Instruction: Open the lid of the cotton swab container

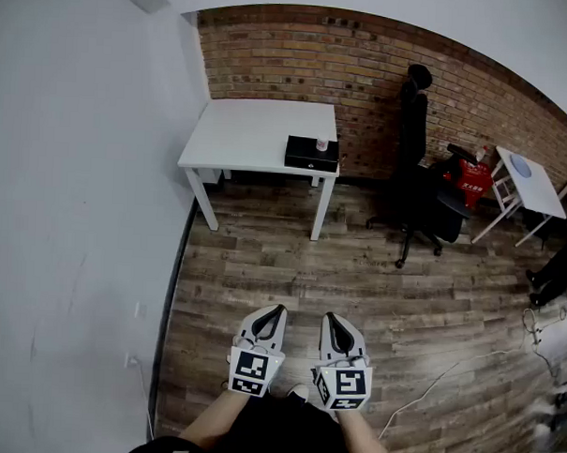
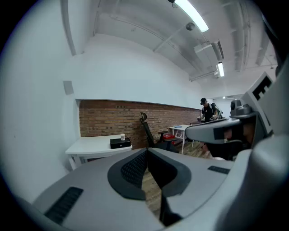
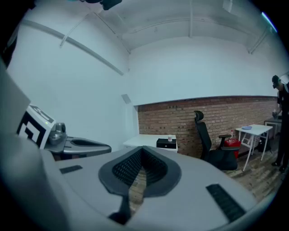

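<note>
Way back on the black box (image 1: 312, 153), the small container (image 1: 322, 144) is too tiny to tell lid from body. The person's forearms (image 1: 221, 417) run off the bottom edge. Floor clutter (image 1: 549, 425) at the right edge smears into blur. In the right gripper view, a standing person (image 3: 282, 97) is sliced by the frame edge.

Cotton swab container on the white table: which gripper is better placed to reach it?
Right, slightly. The left gripper and right gripper, both shut, are far from the small pale container; it stands rightward on the white table, more in line with the right one.
</note>
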A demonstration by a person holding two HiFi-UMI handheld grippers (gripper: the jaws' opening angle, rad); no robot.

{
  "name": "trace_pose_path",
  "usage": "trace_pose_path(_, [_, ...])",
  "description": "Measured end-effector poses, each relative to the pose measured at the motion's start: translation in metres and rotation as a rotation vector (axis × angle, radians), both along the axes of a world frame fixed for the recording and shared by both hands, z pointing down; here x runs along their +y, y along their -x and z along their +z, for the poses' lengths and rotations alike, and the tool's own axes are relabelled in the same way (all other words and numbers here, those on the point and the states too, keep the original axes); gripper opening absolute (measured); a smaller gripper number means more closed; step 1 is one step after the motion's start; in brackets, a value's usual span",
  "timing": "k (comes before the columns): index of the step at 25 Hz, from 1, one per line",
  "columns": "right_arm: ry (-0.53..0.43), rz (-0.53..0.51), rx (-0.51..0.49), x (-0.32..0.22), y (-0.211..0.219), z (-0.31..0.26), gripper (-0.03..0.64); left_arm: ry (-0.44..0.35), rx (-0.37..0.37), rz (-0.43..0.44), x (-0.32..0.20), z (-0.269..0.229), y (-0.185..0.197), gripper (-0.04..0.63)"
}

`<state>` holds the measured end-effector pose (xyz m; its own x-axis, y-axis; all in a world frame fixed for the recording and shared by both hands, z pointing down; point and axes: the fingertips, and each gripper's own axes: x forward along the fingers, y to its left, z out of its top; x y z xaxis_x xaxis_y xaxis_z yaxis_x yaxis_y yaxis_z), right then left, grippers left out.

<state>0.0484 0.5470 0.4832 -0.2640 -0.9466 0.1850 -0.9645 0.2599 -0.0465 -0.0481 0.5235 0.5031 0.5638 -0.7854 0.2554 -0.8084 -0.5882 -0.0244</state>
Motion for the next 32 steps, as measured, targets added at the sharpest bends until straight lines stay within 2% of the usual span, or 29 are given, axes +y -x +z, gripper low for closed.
trace_pose_path(8, [-0.042, -0.009, -0.051, 0.001, 0.007, -0.004, 0.021, 0.01, 0.008, -0.003, 0.0, 0.005, 0.007, 0.014])
trace_pose_path(20, [-0.014, 0.022, -0.046, -0.001, 0.001, 0.005, 0.02, 0.015, 0.004, -0.004, -0.004, 0.009, 0.008, 0.014])
trace_pose_path(32, [0.011, -0.033, -0.028, -0.002, -0.026, 0.01, 0.02, 0.011, -0.011, -0.013, -0.008, 0.007, -0.022, 0.014])
